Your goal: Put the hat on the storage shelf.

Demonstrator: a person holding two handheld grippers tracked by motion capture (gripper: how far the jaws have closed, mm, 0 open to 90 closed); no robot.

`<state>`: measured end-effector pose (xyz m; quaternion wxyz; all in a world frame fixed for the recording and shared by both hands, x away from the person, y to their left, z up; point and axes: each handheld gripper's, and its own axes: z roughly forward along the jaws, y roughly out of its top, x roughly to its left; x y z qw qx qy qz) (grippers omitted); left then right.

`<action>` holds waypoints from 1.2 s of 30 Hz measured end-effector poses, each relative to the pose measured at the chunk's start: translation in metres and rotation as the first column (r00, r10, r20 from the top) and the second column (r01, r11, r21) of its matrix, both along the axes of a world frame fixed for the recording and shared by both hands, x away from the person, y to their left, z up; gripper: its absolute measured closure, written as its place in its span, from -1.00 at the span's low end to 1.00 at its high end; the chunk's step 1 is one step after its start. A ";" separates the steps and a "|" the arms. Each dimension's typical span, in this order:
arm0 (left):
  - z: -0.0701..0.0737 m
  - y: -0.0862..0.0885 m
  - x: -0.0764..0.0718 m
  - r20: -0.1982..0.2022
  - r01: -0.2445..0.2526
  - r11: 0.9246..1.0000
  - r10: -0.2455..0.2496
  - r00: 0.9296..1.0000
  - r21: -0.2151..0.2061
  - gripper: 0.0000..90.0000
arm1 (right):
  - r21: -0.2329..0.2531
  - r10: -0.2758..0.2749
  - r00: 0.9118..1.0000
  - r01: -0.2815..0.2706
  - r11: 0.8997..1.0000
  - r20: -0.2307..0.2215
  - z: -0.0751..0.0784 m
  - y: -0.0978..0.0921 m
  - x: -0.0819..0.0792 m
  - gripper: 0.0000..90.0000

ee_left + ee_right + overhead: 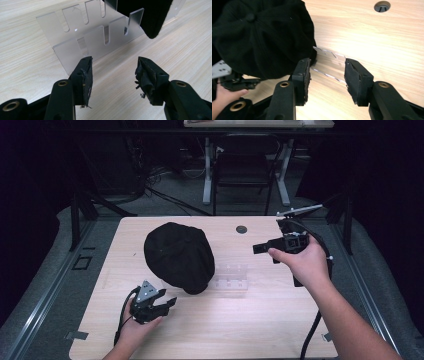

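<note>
Black cap point(179, 256) on pale wood bench point(260, 320), draped over one end of clear slotted rack point(231, 278). Left hand-held gripper point(170, 301) near front edge, just short of cap, jaws apart, nothing between worn pads point(86, 77). Right hand-held gripper point(257, 248) raised right of cap, aimed toward it, jaws parted, empty. Round grommet point(241, 229) near far edge.
</note>
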<state>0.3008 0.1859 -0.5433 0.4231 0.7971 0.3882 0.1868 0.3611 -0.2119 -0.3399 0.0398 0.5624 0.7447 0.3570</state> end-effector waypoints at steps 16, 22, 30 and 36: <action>-0.002 0.002 0.001 -0.011 -0.009 1.000 0.009 1.000 -0.008 0.05 | -0.074 -0.074 0.997 0.074 0.994 0.012 -0.031 -0.025 -0.012 0.06; -0.002 0.002 0.001 -0.012 -0.004 1.000 0.003 1.000 -0.005 0.05 | -0.089 -0.088 0.996 0.089 0.992 0.014 -0.040 -0.031 -0.017 0.05; -0.002 0.002 0.002 -0.010 -0.004 1.000 0.004 1.000 -0.005 0.05 | -0.163 -0.083 0.996 0.087 0.983 0.027 -0.054 -0.030 -0.028 0.05; -0.003 0.002 0.002 -0.009 -0.004 1.000 0.004 1.000 -0.004 0.04 | -0.166 -0.072 0.996 0.078 0.983 0.043 -0.069 -0.025 -0.040 0.05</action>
